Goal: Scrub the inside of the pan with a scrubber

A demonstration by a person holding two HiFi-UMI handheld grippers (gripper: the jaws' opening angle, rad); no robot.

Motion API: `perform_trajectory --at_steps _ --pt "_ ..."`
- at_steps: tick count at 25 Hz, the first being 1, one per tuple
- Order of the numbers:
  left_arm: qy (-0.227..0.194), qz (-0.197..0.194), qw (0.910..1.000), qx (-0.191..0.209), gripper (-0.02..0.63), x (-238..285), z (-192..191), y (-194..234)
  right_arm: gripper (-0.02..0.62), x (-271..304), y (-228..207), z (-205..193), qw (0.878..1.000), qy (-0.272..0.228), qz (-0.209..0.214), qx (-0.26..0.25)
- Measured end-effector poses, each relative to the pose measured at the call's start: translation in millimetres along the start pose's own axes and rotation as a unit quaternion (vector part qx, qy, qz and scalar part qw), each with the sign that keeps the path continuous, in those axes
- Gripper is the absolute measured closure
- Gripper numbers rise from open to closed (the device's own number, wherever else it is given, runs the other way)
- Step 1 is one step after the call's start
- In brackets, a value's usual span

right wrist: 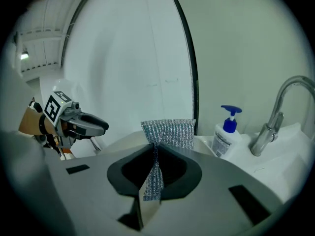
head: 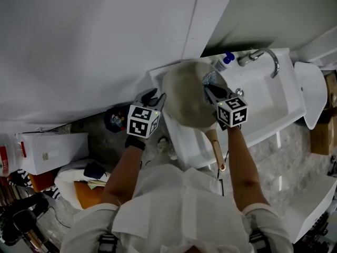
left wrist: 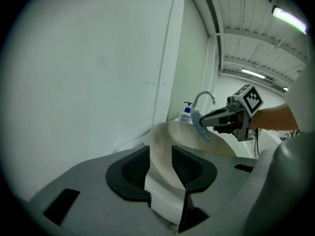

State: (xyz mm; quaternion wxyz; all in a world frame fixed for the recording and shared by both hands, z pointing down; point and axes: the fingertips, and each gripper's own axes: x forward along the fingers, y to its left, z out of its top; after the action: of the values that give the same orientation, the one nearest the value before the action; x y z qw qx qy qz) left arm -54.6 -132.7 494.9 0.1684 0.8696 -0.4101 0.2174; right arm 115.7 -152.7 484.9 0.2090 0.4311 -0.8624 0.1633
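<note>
The pan (head: pixel 185 100) is seen at the left end of the white sink (head: pixel 274 104), its wooden handle (head: pixel 215 145) pointing back over the near edge toward the person. The pan's rim is taken between the jaws of the left gripper (left wrist: pixel 160 154), which stand fairly wide; a firm pinch is not yet shown. The silvery mesh scrubber (right wrist: pixel 167 132) is clamped in the right gripper (right wrist: pixel 155 166), its free flap standing up past the tips, and it is held just at the pan's far-right rim. The step in hand is judged to be the approach to scrubbing, with no stroke begun. For it to go well, the rim should be gripped tight first so the pan is not spun or tipped, and the flap should be laid flat on the inner face and worked in circles. Room is tight at the sink's back edge, where the faucet (head: pixel 266 57) and soap bottle (right wrist: pixel 226 134) stand close to the scrubber. The wall (head: pixel 95 46) closes the far-left side. Open room is left over the basin to the right.
</note>
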Motion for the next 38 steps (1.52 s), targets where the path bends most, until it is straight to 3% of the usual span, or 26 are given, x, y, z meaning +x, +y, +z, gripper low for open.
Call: perform_trajectory --at_steps 7,15,21,25,29,31,38 --pt "0.057 0.023 0.9976 -0.031 0.42 32 -30 4 0.566 73 -14 -26 0.998 0.045 0.027 -0.018" --pt "0.098 0.02 0.9941 -0.043 0.422 51 -51 6 0.566 133 -12 -33 0.998 0.05 0.016 -0.027" --pt "0.102 0.019 0.9939 -0.038 0.491 57 -55 7 0.566 158 5 -26 0.999 0.041 0.022 -0.016" --pt "0.096 0.015 0.9938 -0.054 0.499 57 -55 9 0.566 159 42 -32 0.993 0.051 0.097 -0.033" --pt "0.098 0.015 0.9936 -0.054 0.502 58 -54 9 0.566 151 84 -44 0.976 0.084 0.192 -0.055" --pt "0.097 0.015 0.9935 -0.058 0.503 57 -54 9 0.566 149 90 -46 0.971 0.092 0.211 -0.06" --pt "0.108 0.019 0.9922 -0.059 0.511 58 -55 9 0.566 162 34 -30 0.993 0.053 0.086 -0.061"
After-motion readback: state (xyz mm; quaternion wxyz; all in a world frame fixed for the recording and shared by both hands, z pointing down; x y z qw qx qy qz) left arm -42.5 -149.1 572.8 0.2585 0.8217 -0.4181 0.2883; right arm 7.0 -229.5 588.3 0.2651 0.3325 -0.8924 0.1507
